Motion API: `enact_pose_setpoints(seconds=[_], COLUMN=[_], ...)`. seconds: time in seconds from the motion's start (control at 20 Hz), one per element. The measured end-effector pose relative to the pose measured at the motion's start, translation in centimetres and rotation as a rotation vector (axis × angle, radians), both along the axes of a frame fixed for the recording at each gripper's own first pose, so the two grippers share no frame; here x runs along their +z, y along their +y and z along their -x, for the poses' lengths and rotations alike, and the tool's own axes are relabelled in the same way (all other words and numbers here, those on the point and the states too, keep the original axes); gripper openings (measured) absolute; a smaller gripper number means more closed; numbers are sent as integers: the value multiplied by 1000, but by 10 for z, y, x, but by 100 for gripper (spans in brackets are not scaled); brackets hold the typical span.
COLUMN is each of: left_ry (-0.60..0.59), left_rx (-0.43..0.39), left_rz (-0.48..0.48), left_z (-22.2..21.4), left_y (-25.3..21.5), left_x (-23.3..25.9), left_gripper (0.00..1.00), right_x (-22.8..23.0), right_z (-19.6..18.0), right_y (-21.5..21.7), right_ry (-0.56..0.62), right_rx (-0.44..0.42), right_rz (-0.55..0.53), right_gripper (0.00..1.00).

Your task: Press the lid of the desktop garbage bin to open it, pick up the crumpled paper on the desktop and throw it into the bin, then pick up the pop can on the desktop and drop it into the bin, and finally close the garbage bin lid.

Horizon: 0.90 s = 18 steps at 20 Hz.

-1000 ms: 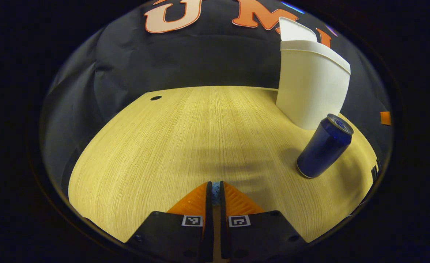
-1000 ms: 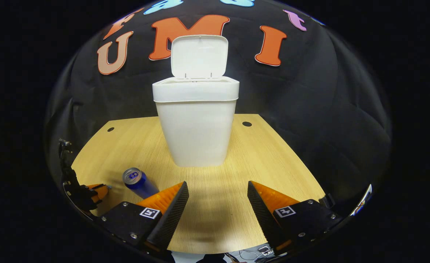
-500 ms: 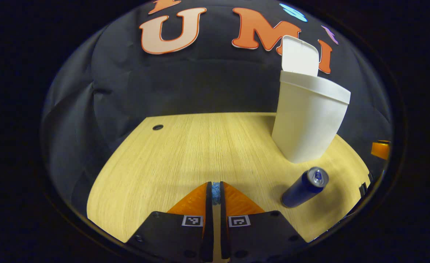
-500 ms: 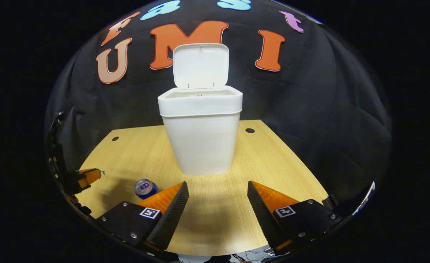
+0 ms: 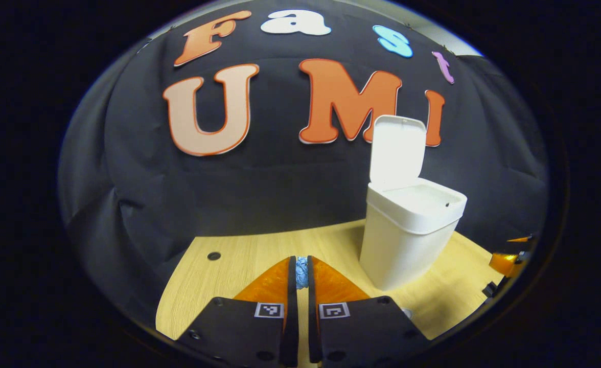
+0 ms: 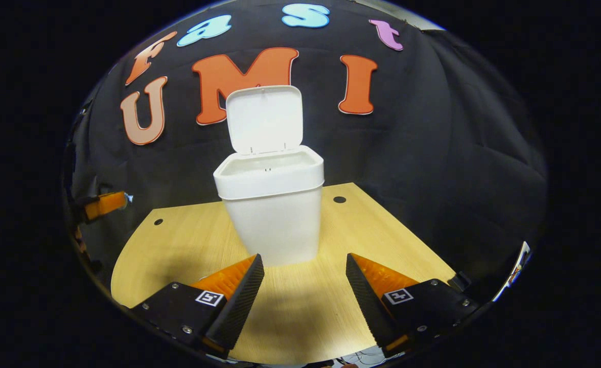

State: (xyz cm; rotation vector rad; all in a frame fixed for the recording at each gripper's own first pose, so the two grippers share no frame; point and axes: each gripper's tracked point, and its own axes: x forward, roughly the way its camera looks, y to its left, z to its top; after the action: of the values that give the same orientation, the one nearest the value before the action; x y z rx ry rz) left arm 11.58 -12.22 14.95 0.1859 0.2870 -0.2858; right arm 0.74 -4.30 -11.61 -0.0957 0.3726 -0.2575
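In the left gripper view, the left claw (image 5: 301,271) sits at six o'clock with its fingers drawn nearly together, clamped on a small bluish wad of crumpled paper (image 5: 301,272) that peeks out of the narrow gap between the tips. The claw rides above the wooden table (image 5: 239,255). A second ago it hung low over the tabletop; since then it has lifted, so more of the black cloth wall now shows and the table has dropped toward the bottom. The blue can that stood at four o'clock half a second ago has slipped out of sight.

The white bin (image 5: 408,230) stands at three o'clock on the table, its lid (image 5: 397,151) flipped up and back, the mouth open. At the far right edge a bit of the other claw pokes in.

In the right gripper view, the left claw (image 6: 107,203) shows small at nine o'clock, higher than before. The bin (image 6: 270,214) stands in the middle, lid (image 6: 264,118) upright. The right claw (image 6: 304,273) at six o'clock has its fingers wide apart, holding nothing, above the table (image 6: 382,240).
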Motion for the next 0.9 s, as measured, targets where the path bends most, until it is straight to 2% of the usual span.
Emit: enact_pose_setpoints(seconds=[0.1, 0.25, 0.4, 0.75, 0.9], left_ry=[-26, -54, -86, -76, -61], left_rx=[-50, -121, -194, -320, -338], left_rz=[13, 62, 52, 43, 29], left_z=[-24, -25, -32, -46, -52], left_y=[-23, -72, -124, -218, -241], left_x=[53, 75, 89, 77, 61], left_gripper=[11, 11, 11, 11, 11], right_x=[6, 9, 9, 0, -8], right_z=[8, 21, 32, 57, 69], right_y=[-7, -19, -37, -88, -104], right_ry=[-26, -36, -38, -40, -26], right_rx=[-29, -61, -89, -201, -238], right_rz=[4, -2, 0, -33, -39], right_gripper=[98, 98, 98, 98, 98])
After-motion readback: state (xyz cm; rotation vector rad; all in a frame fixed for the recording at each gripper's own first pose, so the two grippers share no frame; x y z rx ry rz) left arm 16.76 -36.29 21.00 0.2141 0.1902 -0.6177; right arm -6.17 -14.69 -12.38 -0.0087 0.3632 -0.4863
